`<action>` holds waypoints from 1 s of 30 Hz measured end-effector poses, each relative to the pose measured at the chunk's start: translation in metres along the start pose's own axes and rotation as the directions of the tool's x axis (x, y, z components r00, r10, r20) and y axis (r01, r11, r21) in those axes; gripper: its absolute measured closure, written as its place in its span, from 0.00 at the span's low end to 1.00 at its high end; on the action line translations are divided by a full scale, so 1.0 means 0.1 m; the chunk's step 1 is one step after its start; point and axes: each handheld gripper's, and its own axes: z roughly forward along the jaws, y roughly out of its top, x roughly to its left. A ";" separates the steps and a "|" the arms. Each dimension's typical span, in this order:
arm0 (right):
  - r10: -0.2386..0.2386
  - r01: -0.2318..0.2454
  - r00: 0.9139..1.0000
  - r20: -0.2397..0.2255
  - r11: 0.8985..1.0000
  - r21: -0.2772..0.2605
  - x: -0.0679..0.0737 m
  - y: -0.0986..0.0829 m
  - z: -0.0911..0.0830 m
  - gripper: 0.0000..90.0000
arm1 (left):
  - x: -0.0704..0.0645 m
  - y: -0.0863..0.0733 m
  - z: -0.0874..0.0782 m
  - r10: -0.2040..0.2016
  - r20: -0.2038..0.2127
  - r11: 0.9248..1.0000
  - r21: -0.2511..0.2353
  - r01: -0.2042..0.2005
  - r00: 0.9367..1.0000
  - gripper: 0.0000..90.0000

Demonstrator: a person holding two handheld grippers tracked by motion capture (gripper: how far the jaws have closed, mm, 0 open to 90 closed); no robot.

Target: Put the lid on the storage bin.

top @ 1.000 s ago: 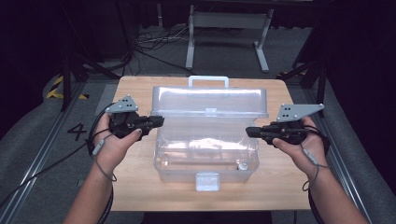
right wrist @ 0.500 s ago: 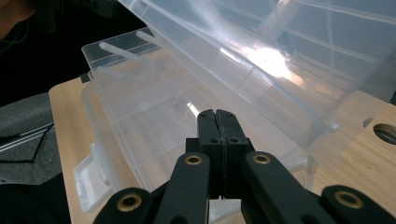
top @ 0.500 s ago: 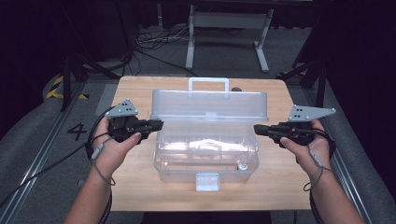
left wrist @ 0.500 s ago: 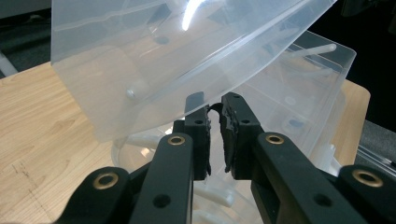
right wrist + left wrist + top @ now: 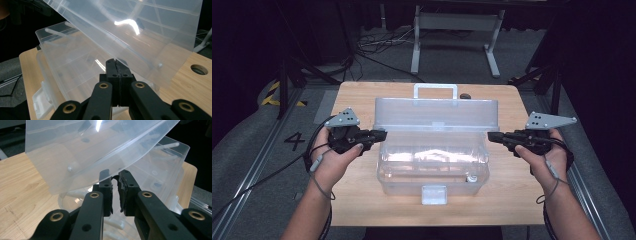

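Jaws: left gripper point(image 5: 381, 134) slightly apart, right gripper point(image 5: 492, 136) pressed together | clear plastic box point(image 5: 432, 165) mid-table point(image 5: 357, 100), lid point(image 5: 437, 114) raised | grippers at box's 9 and 3 o'clock.

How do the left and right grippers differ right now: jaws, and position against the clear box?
Left gripper: jaws stand slightly apart, a narrow gap between the pads. Right gripper: jaws pressed together, no gap.
In the high view the left gripper tip meets the left end of the clear plastic toolbox; the right gripper tip sits just off its right end.
Shared: both point inward at the raised lid from opposite ends, gripping nothing visible.
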 end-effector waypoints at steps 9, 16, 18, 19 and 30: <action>-0.001 0.001 1.000 0.004 1.000 -0.004 0.00 -0.01 -0.01 1.00 | 0.00 -0.01 0.00 0.000 0.001 1.000 -0.001 0.000 1.000 0.90; 0.003 -0.003 1.000 0.004 1.000 -0.010 0.01 -0.03 -0.02 1.00 | -0.01 -0.03 -0.02 -0.002 0.014 1.000 0.000 0.002 1.000 0.89; 0.004 -0.004 1.000 0.003 1.000 -0.011 0.01 -0.04 -0.02 1.00 | -0.01 -0.03 -0.04 -0.002 0.012 1.000 0.001 0.002 1.000 0.89; 0.006 -0.006 1.000 0.001 1.000 -0.013 0.02 -0.04 -0.02 1.00 | -0.02 -0.04 -0.05 0.000 0.011 1.000 0.002 0.000 1.000 0.89; 0.010 -0.010 1.000 -0.003 1.000 -0.015 0.06 -0.12 -0.03 1.00 | -0.05 -0.11 -0.08 0.009 0.013 1.000 0.015 -0.009 1.000 0.89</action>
